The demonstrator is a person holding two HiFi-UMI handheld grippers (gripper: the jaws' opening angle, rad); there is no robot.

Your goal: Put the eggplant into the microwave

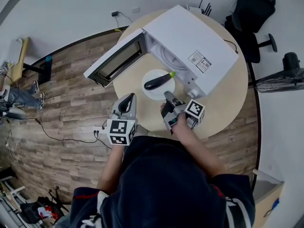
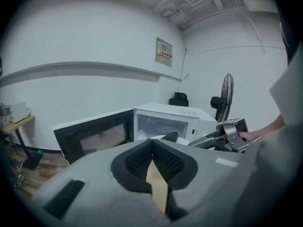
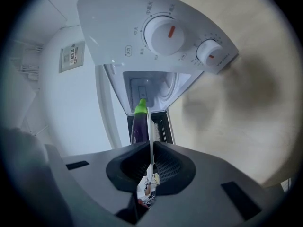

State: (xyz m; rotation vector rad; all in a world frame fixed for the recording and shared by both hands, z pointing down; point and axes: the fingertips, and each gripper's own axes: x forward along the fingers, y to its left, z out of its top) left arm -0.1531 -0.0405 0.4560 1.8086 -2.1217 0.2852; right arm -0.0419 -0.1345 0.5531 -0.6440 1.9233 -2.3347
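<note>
A dark purple eggplant (image 1: 159,81) with a green stem lies on a white plate (image 1: 151,92) in front of the open white microwave (image 1: 190,42). My right gripper (image 1: 168,98) is shut on the plate's near rim. In the right gripper view the plate (image 3: 149,126) shows edge-on between the pads, with the eggplant (image 3: 138,124) lying on it and the microwave's cavity (image 3: 151,86) beyond. My left gripper (image 1: 127,100) hangs at the table's near edge, shut with nothing in it. The left gripper view shows the microwave (image 2: 165,122), the eggplant's tip (image 2: 171,136) and the right gripper (image 2: 208,138).
The microwave door (image 1: 116,61) swings out to the left over the edge of the round wooden table (image 1: 223,99). The control panel with two dials (image 3: 163,32) is beside the cavity. A black office chair (image 1: 251,13) and a fan (image 1: 285,77) stand off to the right.
</note>
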